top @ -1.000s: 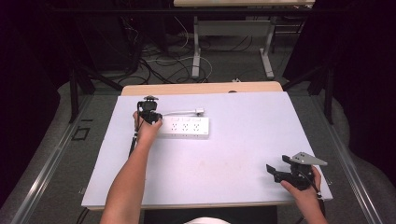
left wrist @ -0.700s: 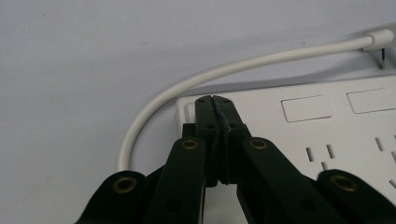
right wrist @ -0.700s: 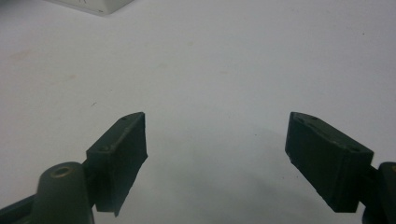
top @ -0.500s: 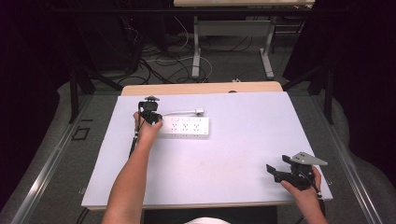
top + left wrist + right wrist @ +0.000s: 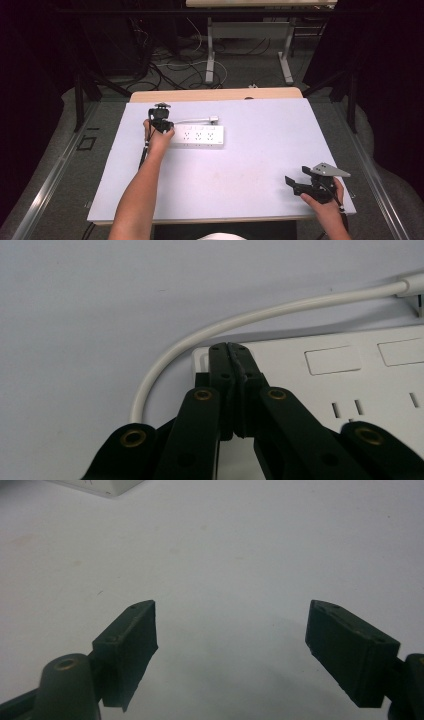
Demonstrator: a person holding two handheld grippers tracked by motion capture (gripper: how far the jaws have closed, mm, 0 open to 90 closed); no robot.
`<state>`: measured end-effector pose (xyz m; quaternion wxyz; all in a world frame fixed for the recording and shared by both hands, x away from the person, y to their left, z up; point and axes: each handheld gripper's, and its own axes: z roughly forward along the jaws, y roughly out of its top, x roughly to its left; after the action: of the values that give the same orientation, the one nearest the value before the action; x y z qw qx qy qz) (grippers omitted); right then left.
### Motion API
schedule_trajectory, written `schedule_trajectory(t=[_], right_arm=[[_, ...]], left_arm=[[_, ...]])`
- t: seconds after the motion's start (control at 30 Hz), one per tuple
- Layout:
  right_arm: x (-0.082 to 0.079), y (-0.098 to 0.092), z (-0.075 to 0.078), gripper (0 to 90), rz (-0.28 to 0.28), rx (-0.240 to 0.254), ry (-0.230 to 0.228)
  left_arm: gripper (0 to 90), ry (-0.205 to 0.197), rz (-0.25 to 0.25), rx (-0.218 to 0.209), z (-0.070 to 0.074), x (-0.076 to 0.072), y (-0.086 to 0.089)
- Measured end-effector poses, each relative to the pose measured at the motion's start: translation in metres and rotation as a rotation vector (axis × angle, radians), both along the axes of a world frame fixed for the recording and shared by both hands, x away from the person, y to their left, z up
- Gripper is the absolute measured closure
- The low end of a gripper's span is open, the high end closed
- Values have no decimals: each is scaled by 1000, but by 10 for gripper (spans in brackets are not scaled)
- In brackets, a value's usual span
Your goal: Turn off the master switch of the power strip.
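At the far left of the table (image 5: 260, 150), the power strip (image 5: 320, 385) was pressed by the left gripper (image 5: 230, 351), jaws closed together on nothing; the strip could be skidded. The right gripper (image 5: 230, 645) was held wide open, well apart.

Left gripper (image 5: 231, 352): black jaws, brass rivets. Right gripper (image 5: 295, 184): black, grey three-cornered plate, cable at 5 o'clock. Forearms bare.

White power strip (image 5: 198, 136) lying flat on tabletop (image 5: 260, 165), sockets up, white cord (image 5: 240, 322) curving from its left end.
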<state>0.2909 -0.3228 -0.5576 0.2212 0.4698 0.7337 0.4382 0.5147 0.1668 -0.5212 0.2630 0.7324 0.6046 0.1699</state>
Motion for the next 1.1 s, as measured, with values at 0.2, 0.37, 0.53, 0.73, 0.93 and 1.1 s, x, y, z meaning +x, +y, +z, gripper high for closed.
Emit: schedule_trajectory(t=[0.2, 0.37, 0.53, 0.73, 0.93, 1.1], right_arm=[[0, 0, 0, 202, -12, 2, -11], [0, 1, 0, 202, -3, 3, -4], [0, 1, 0, 202, 2, 0, -5], [0, 1, 1, 202, -2, 5, -6], [0, 1, 0, 202, 1, 2, -5], [0, 1, 0, 202, -1, 5, -5]], left_arm=[[889, 7, 0, -21, 1, 0, 1], [881, 19, 3, -26, 2, 0, 2], [862, 27, -1, -33, 2, 0, 3], [829, 15, -2, -33, 2, 0, 3], [761, 7, -6, -47, 2, -1, 1], [694, -14, -3, -81, 2, 0, 1]])
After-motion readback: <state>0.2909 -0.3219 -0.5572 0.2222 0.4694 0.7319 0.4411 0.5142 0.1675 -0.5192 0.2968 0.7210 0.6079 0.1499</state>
